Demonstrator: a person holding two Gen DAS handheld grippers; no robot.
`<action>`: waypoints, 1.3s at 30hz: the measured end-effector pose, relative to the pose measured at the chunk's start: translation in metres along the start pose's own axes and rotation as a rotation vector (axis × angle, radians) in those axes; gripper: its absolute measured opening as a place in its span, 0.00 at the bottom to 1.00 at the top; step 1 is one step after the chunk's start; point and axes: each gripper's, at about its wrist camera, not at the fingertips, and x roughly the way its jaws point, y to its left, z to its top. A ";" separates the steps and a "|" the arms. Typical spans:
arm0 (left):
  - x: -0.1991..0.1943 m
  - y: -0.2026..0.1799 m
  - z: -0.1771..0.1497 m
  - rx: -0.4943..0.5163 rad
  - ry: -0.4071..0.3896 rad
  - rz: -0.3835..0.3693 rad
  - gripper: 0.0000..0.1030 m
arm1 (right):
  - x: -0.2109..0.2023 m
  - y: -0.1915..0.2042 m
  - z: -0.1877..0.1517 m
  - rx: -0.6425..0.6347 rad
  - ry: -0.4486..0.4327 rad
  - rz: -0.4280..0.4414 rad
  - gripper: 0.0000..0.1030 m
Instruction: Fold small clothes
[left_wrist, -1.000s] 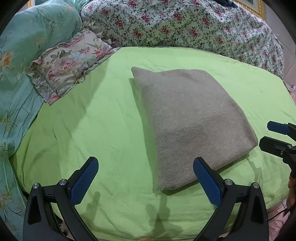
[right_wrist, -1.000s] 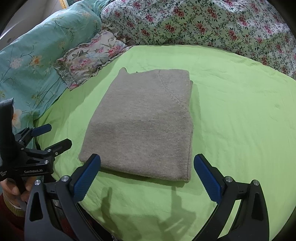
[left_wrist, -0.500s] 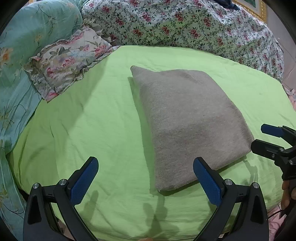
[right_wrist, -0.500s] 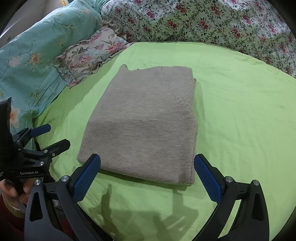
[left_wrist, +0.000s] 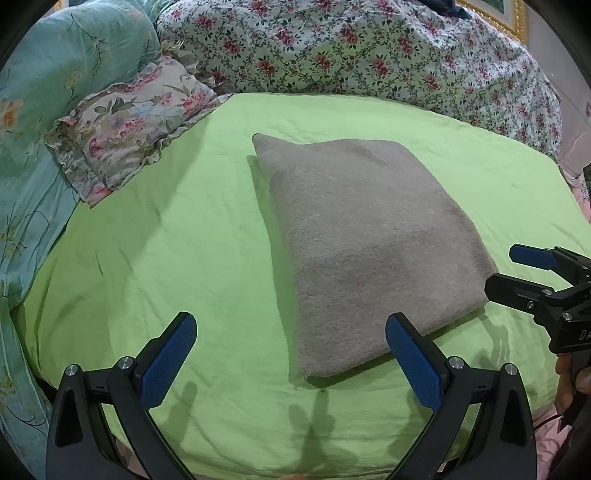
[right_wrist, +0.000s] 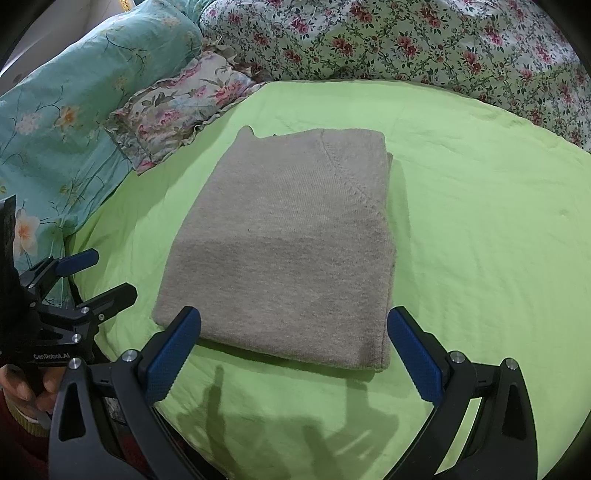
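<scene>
A grey knitted garment (left_wrist: 365, 240) (right_wrist: 291, 243) lies folded into a flat rectangle on the green bedsheet (left_wrist: 166, 240) (right_wrist: 480, 221). My left gripper (left_wrist: 291, 363) hovers open just short of the garment's near left corner, holding nothing; its right blue pad overlaps the near edge in view. My right gripper (right_wrist: 293, 356) is open over the garment's near edge, empty as well. The right wrist view shows the left gripper (right_wrist: 98, 273) at the left, held by a hand. At the right edge of the left wrist view stands the right gripper (left_wrist: 511, 271).
A frilled floral pillow (left_wrist: 129, 125) (right_wrist: 177, 107) lies at the back left beside a teal floral quilt (left_wrist: 37, 110) (right_wrist: 62, 122). A white flowered duvet (left_wrist: 369, 51) (right_wrist: 406, 40) is heaped along the back. Bare green sheet spreads left and right of the garment.
Both grippers have edged slightly forward toward the garment's near edge. The garment has not moved and both stay open.
</scene>
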 end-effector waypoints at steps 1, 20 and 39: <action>0.000 0.000 0.000 -0.001 0.000 -0.001 0.99 | 0.000 0.000 0.000 0.000 0.001 0.000 0.98; 0.001 0.001 -0.001 0.004 0.005 -0.009 0.99 | 0.002 0.001 -0.002 0.004 0.004 -0.002 0.98; -0.002 0.001 -0.002 -0.002 0.003 -0.013 0.99 | 0.002 0.005 -0.002 0.005 0.003 0.002 0.98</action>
